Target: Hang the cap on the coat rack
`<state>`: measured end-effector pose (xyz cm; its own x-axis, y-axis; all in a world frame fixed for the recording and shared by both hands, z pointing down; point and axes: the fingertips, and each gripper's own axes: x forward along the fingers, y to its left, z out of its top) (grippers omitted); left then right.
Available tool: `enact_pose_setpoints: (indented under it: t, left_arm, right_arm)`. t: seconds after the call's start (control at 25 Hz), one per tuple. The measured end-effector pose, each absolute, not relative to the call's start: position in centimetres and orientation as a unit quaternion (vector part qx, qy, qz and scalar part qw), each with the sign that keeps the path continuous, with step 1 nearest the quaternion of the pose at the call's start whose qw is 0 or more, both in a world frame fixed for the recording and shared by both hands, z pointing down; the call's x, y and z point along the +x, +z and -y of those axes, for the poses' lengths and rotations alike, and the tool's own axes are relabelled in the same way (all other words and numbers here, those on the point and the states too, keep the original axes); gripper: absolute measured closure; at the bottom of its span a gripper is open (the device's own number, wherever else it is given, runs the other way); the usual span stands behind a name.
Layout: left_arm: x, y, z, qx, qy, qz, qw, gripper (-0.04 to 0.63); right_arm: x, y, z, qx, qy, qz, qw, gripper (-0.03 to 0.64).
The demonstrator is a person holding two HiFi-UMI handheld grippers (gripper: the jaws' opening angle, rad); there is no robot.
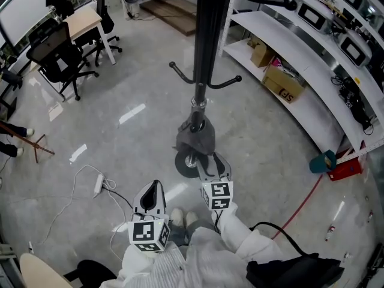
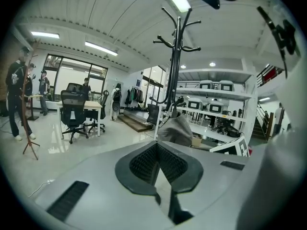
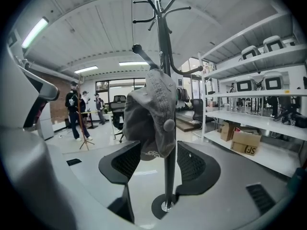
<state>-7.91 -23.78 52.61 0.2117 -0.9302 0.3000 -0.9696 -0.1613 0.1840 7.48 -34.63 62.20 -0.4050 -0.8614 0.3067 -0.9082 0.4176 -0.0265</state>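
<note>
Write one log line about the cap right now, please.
cap: hanging on coat rack | right gripper: open, not gripping cap | left gripper: shut, empty

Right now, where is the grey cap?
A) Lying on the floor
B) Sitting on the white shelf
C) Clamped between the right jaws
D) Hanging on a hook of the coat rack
D: the cap hangs from a lower hook of the coat rack, while the jaws of the right gripper stand apart and do not press on it.
</note>
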Motion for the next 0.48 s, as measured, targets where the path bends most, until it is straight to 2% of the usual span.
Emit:
enact_pose_setpoints:
  t: [0.48]
  left_arm:
    - [-4.7, 53.4, 20.8, 0.778, 0.074, 0.6, 0.173, 0.594]
  right_arm:
    - [8.5, 57.9, 27.5, 0.54, 0.109, 0.832, 0.062, 0.399]
